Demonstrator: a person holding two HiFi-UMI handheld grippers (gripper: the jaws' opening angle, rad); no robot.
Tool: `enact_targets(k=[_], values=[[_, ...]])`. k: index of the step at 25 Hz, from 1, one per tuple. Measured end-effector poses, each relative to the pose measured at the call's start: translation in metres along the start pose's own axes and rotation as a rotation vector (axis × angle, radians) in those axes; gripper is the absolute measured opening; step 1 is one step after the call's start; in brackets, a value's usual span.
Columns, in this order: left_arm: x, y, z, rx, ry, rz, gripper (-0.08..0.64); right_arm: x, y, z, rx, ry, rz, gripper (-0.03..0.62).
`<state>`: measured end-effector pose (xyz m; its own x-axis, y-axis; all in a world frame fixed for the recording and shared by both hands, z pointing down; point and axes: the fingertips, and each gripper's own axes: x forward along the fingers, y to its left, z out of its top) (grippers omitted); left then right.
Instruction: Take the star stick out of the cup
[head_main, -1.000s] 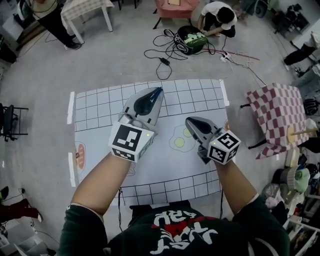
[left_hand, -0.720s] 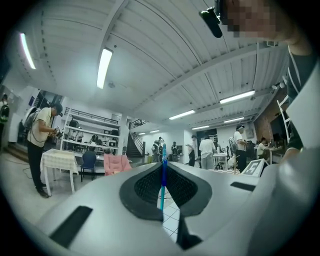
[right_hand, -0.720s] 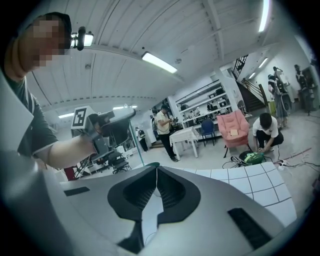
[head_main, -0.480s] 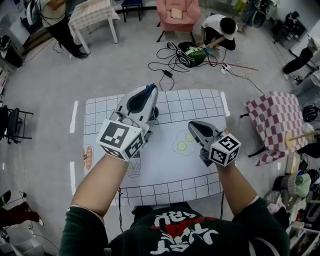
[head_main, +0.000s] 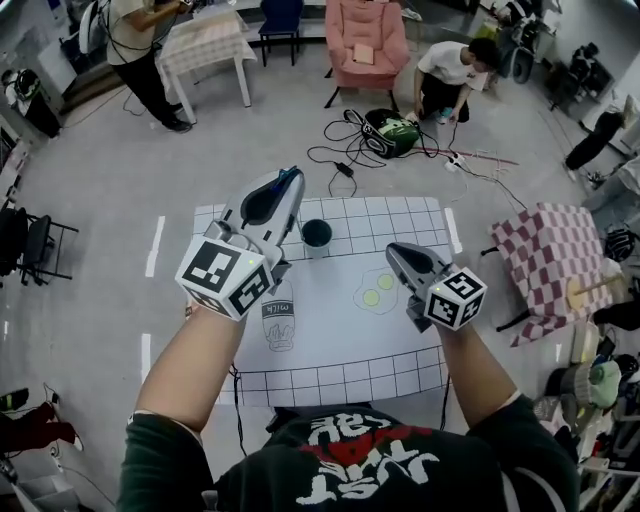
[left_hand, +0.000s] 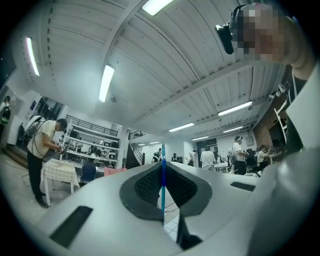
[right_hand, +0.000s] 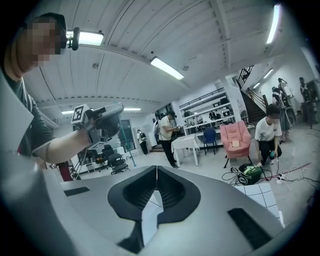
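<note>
While the person's forearms reached out over the white grid-printed mat (head_main: 400, 215), the right gripper (head_main: 391, 248) hung low over the mat's right half. It sat just beside a printed drawing of two fried eggs (head_main: 375, 290), and its jaws were pressed together with nothing between them. The left gripper (head_main: 291, 179) was raised higher and tilted upward toward the ceiling. Its jaws were clamped tight on a thin blue stick (left_hand: 162, 172), which ran upright through the closed pads and poked out past the tips; its star end could not be made out. Below that gripper, a printed milk carton (head_main: 280, 322) lay on the mat. Just to the right of the gripper's front half stood the small dark round cup (head_main: 317, 233), apart from the stick. Farther off, a table under a red-and-white checked cloth (head_main: 555, 240) stood to the right. Beyond the mat a person crouched (head_main: 450, 65) near a pink armchair (head_main: 365, 35).
</note>
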<state>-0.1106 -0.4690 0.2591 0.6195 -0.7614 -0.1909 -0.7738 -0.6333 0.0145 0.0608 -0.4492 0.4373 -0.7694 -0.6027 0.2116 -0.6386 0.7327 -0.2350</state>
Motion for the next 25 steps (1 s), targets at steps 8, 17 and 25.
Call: enact_targets(k=[8,17,25], values=[[-0.057,0.019,0.043,0.058,0.006,0.016,0.014,-0.005,0.033,0.032,-0.034,-0.015,0.006,0.032],[-0.105,0.038,0.084,0.114,0.012,0.047,0.014,-0.012,0.057,0.072,-0.082,-0.043,0.004,0.032],[-0.17,0.049,0.083,0.105,0.05,0.01,0.014,-0.015,0.1,0.089,-0.091,-0.067,-0.042,0.032]])
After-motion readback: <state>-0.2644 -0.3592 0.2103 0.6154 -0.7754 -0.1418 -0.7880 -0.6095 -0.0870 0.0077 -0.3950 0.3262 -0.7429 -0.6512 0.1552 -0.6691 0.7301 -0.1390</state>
